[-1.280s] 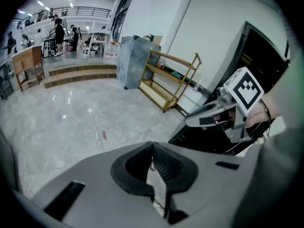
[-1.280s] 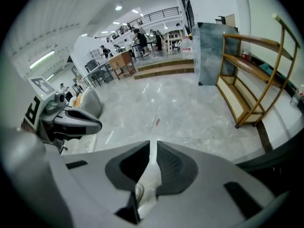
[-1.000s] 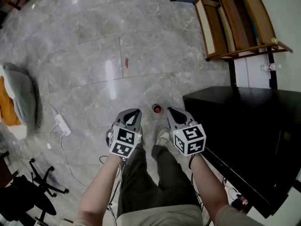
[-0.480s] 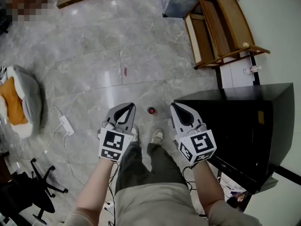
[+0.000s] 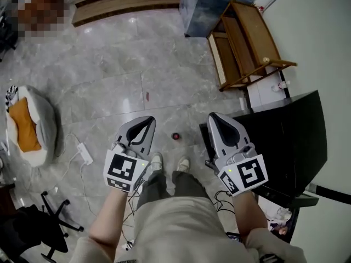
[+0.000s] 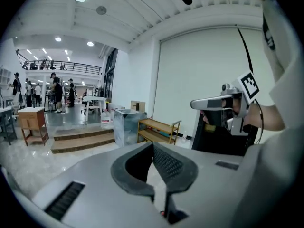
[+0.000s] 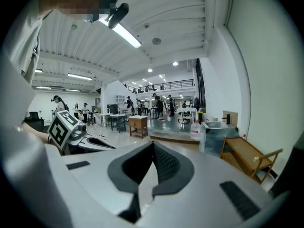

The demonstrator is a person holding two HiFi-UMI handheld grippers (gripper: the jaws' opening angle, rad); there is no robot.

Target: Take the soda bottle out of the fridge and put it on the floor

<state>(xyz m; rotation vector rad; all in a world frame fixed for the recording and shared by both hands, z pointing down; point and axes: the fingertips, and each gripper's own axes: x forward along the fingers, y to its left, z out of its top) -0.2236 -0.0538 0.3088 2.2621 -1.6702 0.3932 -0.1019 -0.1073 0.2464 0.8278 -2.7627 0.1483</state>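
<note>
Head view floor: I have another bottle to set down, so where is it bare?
Bare: the marble floor between the wooden steps, the grey cushion and the wooden rack. Crowded: the person's left, around the power strip, and the gap between the soda bottle and the black fridge.

Grey marble floor (image 5: 109, 64) (glossy), wooden shelf (image 5: 241, 43) by a white wall (image 5: 318, 32).

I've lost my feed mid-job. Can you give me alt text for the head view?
Seen from above, the left gripper and right gripper are shut and empty over a grey floor. A red-capped bottle stands on the floor, seen between them, just ahead of the shoes. The black fridge is at right.
</note>
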